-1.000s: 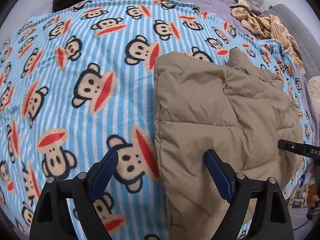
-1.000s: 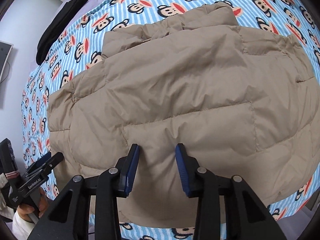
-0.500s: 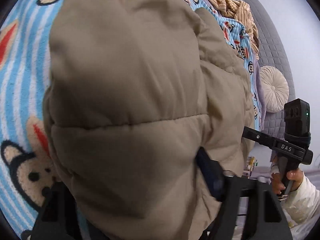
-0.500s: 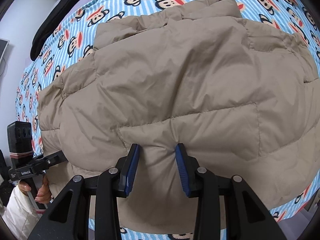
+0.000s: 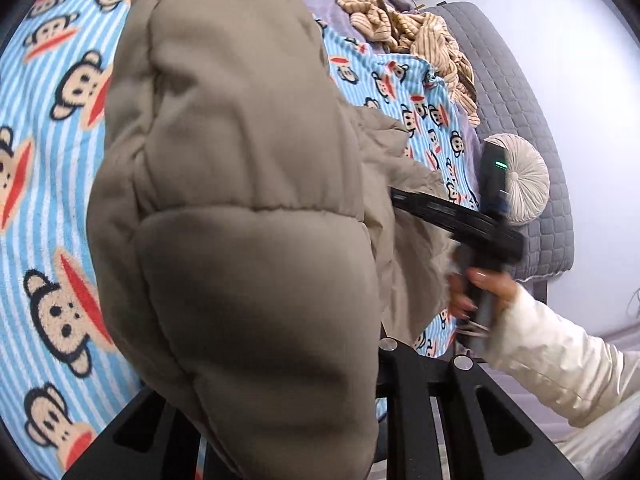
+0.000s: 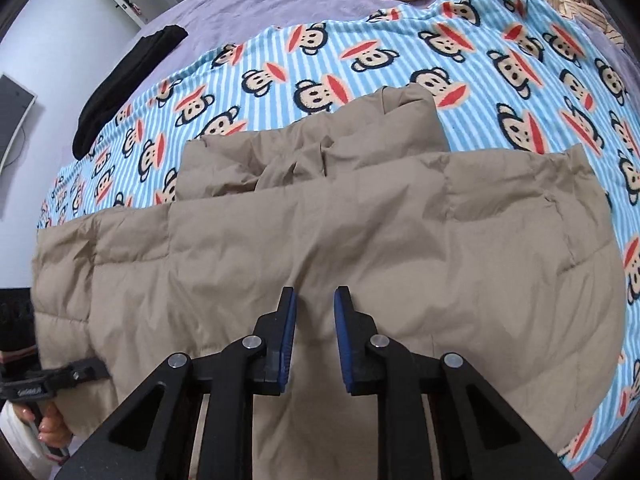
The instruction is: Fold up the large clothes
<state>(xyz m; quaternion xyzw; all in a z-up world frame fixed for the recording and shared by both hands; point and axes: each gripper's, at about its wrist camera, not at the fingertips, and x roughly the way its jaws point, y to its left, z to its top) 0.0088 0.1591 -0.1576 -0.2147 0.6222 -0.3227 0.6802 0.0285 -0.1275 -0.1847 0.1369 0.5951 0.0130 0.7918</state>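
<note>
A tan puffer jacket (image 6: 360, 232) lies spread on a blue striped monkey-print blanket (image 6: 520, 80). In the right wrist view my right gripper (image 6: 315, 296) sits at the jacket's near hem, its jaws closing with a ridge of tan fabric pinched between the blue pads. My left gripper (image 6: 94, 372) clamps the jacket's left edge, its jaws closing too. In the left wrist view that lifted edge of the jacket (image 5: 240, 240) drapes over the fingers and hides them. The right gripper (image 5: 400, 198) shows there too, its tip in the fabric.
A black garment (image 6: 120, 80) lies at the blanket's far left on a purple sheet (image 6: 280, 4). Striped beige clothes (image 5: 408, 36) are heaped at the far corner. A round cushion (image 5: 520, 176) rests by a grey quilted headboard (image 5: 528, 92). A white sleeve (image 5: 560, 360) is close by.
The left gripper went from open beside the jacket to clamped on its edge, which now rises and fills its view. The right jaws narrowed on the hem and that hand drew back a little.
</note>
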